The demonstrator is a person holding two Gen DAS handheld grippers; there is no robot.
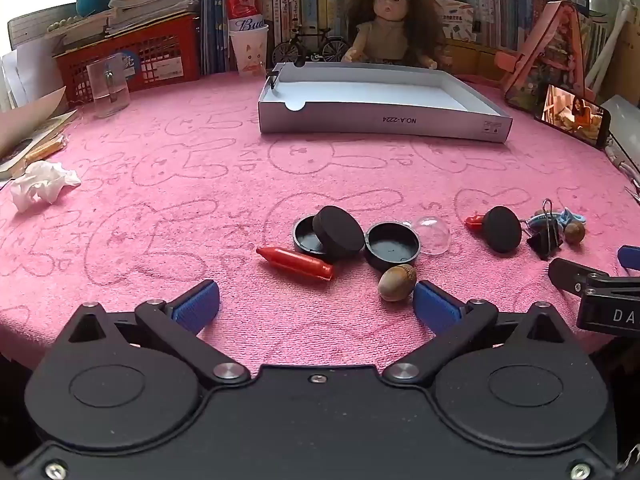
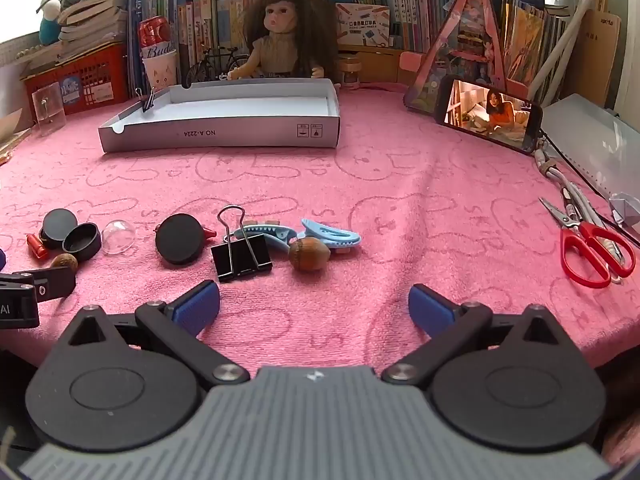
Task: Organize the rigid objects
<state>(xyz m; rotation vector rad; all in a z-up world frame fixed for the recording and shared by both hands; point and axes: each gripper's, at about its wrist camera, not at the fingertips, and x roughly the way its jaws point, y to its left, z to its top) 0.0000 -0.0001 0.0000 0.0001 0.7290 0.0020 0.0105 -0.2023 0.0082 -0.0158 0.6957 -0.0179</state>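
1. Down at the near edge of the pink bunny-print cloth (image 1: 160,184), the left gripper (image 1: 316,300) is hovering with its blue pads spread wide, jaws released and gripping nothing.
2. Just beside its right pad, a tan acorn (image 1: 397,282) is sitting on the cloth, and I cannot tell whether the two are touching.
3. Ahead of that gripper, a red crayon (image 1: 295,263) is lying flat, touching a black round case (image 1: 310,234) with a black lid (image 1: 338,227) leaning in it.
4. Right beside those, a second black cap (image 1: 392,246) is resting open side up, with a clear dome (image 1: 432,234) against it.
5. Over on the other side, the right gripper (image 2: 314,304) is also hanging wide open, jaws released, nothing between them.
6. In front of it, a black binder clip (image 2: 240,256) is standing with its wire handles up, a black disc (image 2: 179,239) tilting just left of it.
7. A darker acorn (image 2: 309,254) is lying near the clip, touching pale blue hair clips (image 2: 328,236).
8. Well back, the white box tray (image 2: 224,136) is waiting in front of the doll (image 2: 280,40), a small binder clip (image 2: 148,100) pinching its left wall.
9. Far right, red scissors (image 2: 596,252) are lying near the cloth's edge.
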